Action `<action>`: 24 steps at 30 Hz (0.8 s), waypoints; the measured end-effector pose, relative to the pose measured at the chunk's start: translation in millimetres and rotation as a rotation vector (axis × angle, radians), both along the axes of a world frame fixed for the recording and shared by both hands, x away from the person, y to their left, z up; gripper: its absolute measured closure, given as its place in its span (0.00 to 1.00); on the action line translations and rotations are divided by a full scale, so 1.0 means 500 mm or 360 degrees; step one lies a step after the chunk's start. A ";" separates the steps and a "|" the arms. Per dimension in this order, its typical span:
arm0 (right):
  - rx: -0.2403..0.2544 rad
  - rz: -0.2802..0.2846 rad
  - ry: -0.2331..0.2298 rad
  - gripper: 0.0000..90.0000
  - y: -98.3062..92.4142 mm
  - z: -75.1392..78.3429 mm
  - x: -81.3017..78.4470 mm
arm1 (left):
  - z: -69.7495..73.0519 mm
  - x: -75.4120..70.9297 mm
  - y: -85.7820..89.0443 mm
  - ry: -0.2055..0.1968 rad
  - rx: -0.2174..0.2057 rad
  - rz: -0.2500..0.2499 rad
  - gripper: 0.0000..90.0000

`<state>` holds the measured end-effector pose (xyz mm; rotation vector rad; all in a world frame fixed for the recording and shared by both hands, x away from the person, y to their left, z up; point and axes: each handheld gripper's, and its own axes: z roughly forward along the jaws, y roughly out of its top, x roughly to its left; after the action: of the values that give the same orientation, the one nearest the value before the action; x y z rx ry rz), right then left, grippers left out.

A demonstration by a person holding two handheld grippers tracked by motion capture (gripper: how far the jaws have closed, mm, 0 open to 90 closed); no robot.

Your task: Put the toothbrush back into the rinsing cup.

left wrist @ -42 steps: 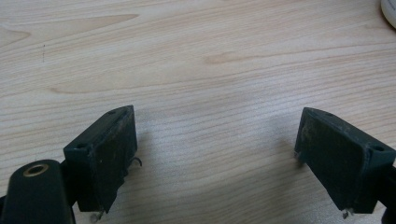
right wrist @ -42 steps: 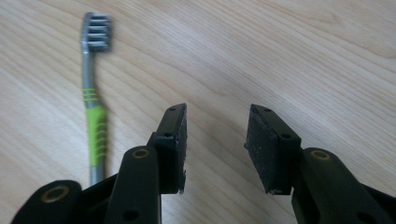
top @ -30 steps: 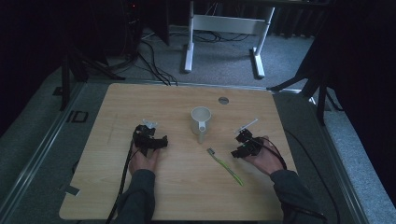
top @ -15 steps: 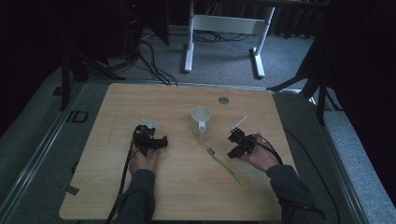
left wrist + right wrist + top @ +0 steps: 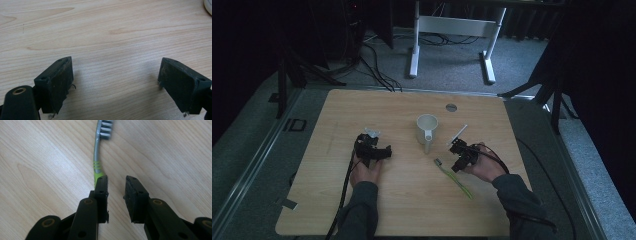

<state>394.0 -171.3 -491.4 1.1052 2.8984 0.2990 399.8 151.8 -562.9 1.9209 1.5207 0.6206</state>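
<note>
A toothbrush [image 5: 454, 178] with a green and grey handle lies flat on the wooden table [image 5: 402, 205], right of centre, with its bristle head [image 5: 105, 128] pointing away from my right gripper [image 5: 116, 181]. That gripper [image 5: 458, 161] hovers low over the handle. Its jaws have just been closing and now stand a narrow gap apart with only bare wood between them. The handle [image 5: 97, 162] runs under the left jaw, outside the gap. My left gripper [image 5: 116, 70] rests wide open over bare wood, left of a white mug [image 5: 427, 131] and holding nothing [image 5: 373, 148].
The mug stands upright at the table's middle, and its rim [image 5: 208, 3] peeks into the left gripper view. A round grey grommet [image 5: 451, 107] sits near the far edge. Cables trail from both grippers towards the near edge.
My right gripper has slid left across the table towards the toothbrush and the mug. The left hand and gripper have stayed where they were.
</note>
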 end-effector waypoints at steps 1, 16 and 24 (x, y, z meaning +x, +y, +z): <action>-0.0005 0.0005 0.0003 0.81 0.002 -0.001 0.000 | 0.000 0.000 0.000 0.0000 0.0000 0.0000 0.15; -0.0064 0.0073 0.0020 0.84 0.033 -0.003 -0.002 | 0.000 0.000 0.000 -0.0001 0.0000 0.0000 0.15; -0.0112 0.0106 0.0049 0.84 0.045 -0.012 -0.004 | 0.000 0.000 0.000 0.0000 0.0000 0.0000 0.15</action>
<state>392.2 -148.9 -497.5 1.0134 2.9518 0.1815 399.8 151.8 -562.9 1.9207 1.5208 0.6206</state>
